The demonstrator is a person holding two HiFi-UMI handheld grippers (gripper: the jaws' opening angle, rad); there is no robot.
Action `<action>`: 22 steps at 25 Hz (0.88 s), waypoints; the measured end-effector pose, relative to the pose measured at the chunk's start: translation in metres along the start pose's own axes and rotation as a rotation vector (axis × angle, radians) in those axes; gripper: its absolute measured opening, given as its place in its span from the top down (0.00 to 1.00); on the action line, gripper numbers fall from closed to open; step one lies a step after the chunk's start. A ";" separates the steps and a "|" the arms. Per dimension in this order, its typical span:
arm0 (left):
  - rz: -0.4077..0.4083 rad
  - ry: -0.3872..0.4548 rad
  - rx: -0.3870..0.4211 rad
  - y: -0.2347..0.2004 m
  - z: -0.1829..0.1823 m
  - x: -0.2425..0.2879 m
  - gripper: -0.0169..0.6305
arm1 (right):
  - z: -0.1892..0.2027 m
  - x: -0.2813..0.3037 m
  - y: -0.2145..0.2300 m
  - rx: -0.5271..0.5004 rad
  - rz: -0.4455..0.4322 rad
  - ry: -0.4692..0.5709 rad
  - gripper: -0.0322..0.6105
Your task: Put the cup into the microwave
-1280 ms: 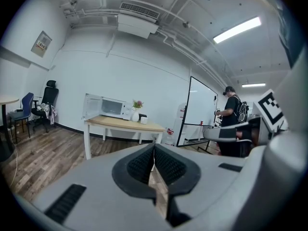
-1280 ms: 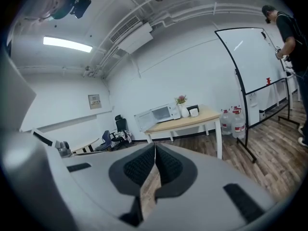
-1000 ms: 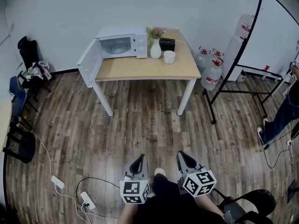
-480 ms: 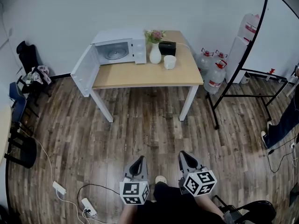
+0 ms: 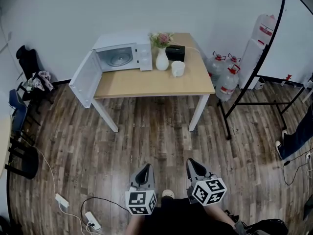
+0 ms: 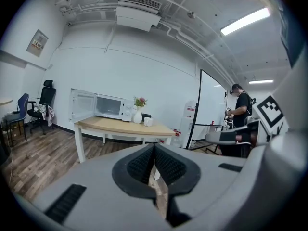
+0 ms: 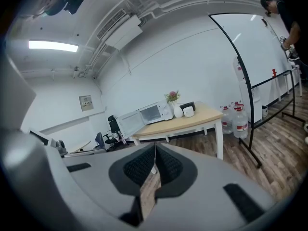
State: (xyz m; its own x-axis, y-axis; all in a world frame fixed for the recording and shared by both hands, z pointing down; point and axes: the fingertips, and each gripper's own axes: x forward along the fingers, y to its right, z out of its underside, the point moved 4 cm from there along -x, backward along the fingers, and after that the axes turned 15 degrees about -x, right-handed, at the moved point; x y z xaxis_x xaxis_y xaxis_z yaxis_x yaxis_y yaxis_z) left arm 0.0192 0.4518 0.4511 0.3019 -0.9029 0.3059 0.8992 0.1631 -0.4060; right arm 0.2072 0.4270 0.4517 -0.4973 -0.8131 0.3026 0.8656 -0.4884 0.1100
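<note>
A white cup (image 5: 177, 68) stands on the wooden table (image 5: 146, 83), toward its right end, beside a white vase (image 5: 162, 60) with flowers. The white microwave (image 5: 122, 53) sits at the table's back left with its door (image 5: 84, 79) swung wide open. Both grippers are far from the table, low in the head view above the floor. My left gripper (image 5: 145, 169) is shut and holds nothing; my right gripper (image 5: 192, 163) is shut and empty too. The cup (image 6: 148, 121) and microwave (image 6: 109, 107) appear small in the left gripper view, and the cup (image 7: 188, 111) likewise in the right gripper view.
A black box (image 5: 175, 52) sits behind the cup. Water bottles (image 5: 226, 80) stand on the floor right of the table, next to a whiteboard stand (image 5: 254, 77). Power strips and cables (image 5: 90, 219) lie at the lower left. Chairs (image 5: 22, 111) line the left wall. A person's leg (image 5: 296, 138) shows at the right edge.
The table, microwave and cup have come closer and lower in the head view as I walk toward them. Both grippers stay shut and level in front of me.
</note>
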 end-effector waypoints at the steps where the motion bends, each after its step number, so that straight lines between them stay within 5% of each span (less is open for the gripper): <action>1: -0.004 0.002 -0.004 0.000 -0.001 0.004 0.97 | -0.001 0.004 0.002 -0.002 -0.007 -0.003 0.96; 22: -0.061 -0.007 -0.033 -0.014 -0.015 0.045 0.97 | -0.014 0.061 0.013 0.020 -0.090 -0.035 0.96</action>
State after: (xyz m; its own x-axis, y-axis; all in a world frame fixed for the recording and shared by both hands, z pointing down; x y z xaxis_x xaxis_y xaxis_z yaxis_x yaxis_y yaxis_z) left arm 0.0153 0.4025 0.4578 0.2492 -0.9079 0.3371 0.9050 0.0944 -0.4148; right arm 0.1871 0.3669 0.4583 -0.5710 -0.7547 0.3232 0.8188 -0.5521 0.1574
